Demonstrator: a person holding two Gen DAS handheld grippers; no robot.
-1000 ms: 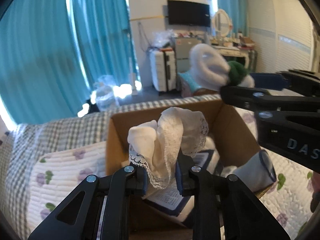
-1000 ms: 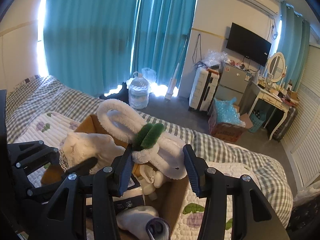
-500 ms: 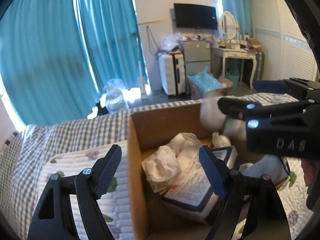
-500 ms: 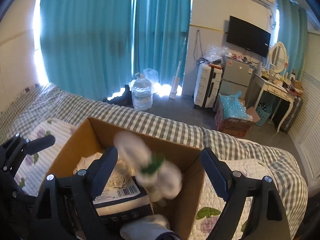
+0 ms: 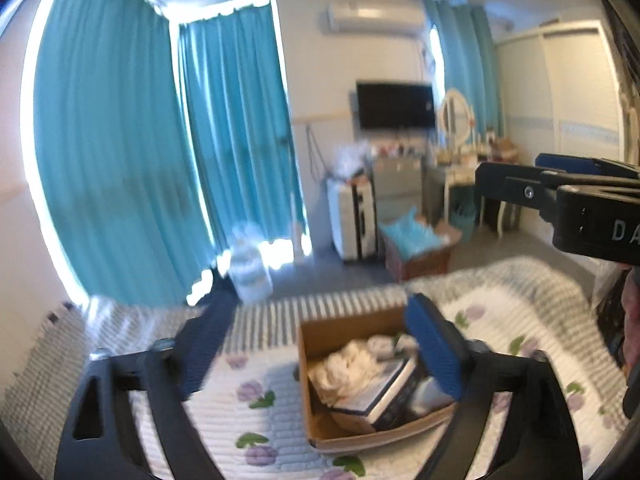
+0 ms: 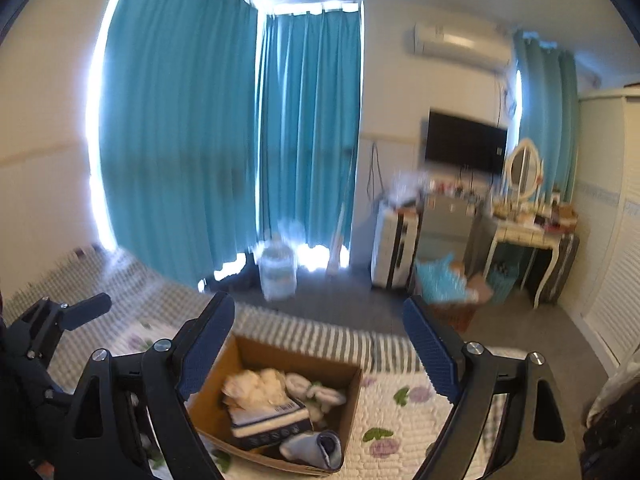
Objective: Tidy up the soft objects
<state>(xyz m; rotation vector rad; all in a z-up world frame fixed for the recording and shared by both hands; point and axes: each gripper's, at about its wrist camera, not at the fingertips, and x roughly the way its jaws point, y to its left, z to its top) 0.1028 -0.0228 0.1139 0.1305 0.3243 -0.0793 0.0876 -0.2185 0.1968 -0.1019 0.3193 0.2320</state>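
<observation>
Now up above the cardboard box (image 6: 260,354) on the bed's quilt (image 6: 400,420), with the left gripper (image 5: 316,320) and the right gripper (image 6: 318,312) side by side, each with jaws opening and nothing between them: released, gripping no cloth. Inside the box, toward its left wall: a crumpled lacy white cloth (image 6: 256,386). Just beside that, toward the box's far right corner: a white plush piece (image 6: 316,392) with a touch of green. Nearer, across the box's middle: a flat printed packet (image 6: 272,420) with a barcode, partly under the lacy cloth. At the box's near right corner: a rolled pale grey cloth (image 6: 316,450), possibly a sock. Outside the box, on the quilt: no further soft item to be made out, though much blurred there. Judged light and limp, all of these soft pieces; likely to sag and trail from a pinch at an edge, and to snag by the lace. Best taken at the bunched middle, where folds give bulk to close on; for the roll, across its body and not at the open end. No breakage risk, little slip expected; only worth watching for a loose tail draping over the box's rim.
</observation>
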